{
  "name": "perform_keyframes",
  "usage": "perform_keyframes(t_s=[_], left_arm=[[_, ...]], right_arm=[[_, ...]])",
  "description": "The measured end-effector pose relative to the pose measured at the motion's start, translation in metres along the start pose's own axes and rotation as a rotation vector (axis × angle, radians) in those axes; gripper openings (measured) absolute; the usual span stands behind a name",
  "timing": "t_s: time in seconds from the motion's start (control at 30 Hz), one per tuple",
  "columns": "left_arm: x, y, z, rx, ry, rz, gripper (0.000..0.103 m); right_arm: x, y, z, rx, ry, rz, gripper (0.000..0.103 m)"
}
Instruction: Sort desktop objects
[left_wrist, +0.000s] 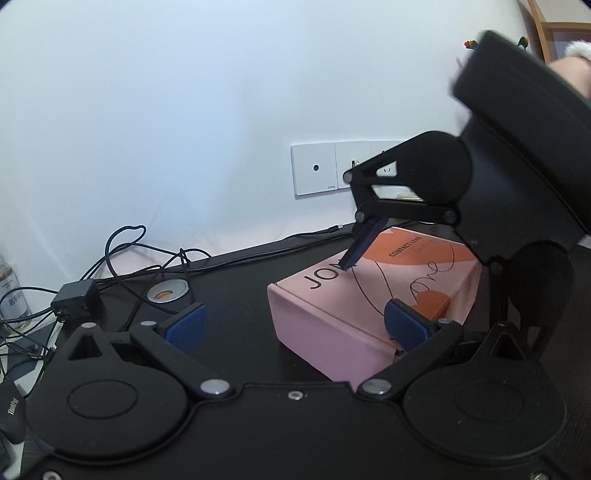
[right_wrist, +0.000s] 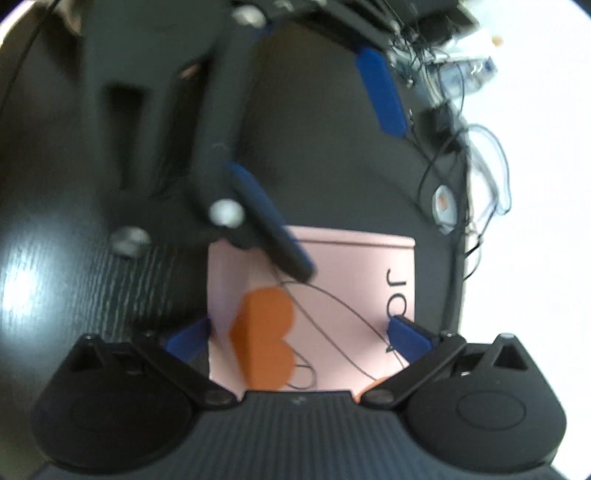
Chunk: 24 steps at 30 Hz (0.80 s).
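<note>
Sitting flat on the black desk (left_wrist: 240, 280), near its back edge below the wall sockets (left_wrist: 314, 170), the pink contact-lens box (left_wrist: 332, 314) is the largest loose thing in view. It looks like light, folded cardboard: stiff along its edges, likely to dent in the middle of a panel, and smooth enough to slide on the dark wood. Judging by that, the short side walls close to the corners are the safest place to take hold, with only mild pressure.

The right gripper (right_wrist: 299, 334) comes down from above, spread wide, one blue pad just beside the box's side wall and the other over the printed lid; whether either presses on the card I cannot tell. The left gripper (left_wrist: 295, 325) is also wide open and holds nothing; its right pad overlaps the near corner of the box, its left pad stands well apart over bare desk.
</note>
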<state>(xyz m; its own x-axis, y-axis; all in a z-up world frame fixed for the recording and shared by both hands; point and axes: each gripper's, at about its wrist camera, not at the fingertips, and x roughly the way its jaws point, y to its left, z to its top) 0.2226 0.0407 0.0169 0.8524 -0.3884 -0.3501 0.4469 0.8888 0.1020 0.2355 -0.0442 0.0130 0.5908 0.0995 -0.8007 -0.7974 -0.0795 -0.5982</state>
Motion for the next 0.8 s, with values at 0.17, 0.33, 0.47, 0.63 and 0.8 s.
perform_keyframes(t_s=[0.17, 0.33, 0.47, 0.63, 0.8], left_arm=[[0.001, 0.004, 0.0, -0.032, 0.009, -0.024, 0.103], [0.003, 0.01, 0.0, -0.068, 0.022, -0.045, 0.103], [0.003, 0.009, -0.001, -0.062, 0.019, -0.037, 0.103], [0.005, 0.01, -0.001, -0.066, 0.02, -0.034, 0.103], [0.005, 0.01, -0.002, -0.066, 0.017, -0.046, 0.103]], right_arm=[[0.007, 0.006, 0.012, -0.002, -0.016, -0.075, 0.102], [0.003, -0.004, 0.007, 0.202, -0.161, -0.046, 0.102], [-0.001, 0.013, -0.001, 0.242, -0.253, -0.167, 0.102], [0.002, 0.02, -0.003, 0.32, -0.31, -0.229, 0.102], [0.016, 0.027, 0.008, 0.391, -0.301, -0.348, 0.102]])
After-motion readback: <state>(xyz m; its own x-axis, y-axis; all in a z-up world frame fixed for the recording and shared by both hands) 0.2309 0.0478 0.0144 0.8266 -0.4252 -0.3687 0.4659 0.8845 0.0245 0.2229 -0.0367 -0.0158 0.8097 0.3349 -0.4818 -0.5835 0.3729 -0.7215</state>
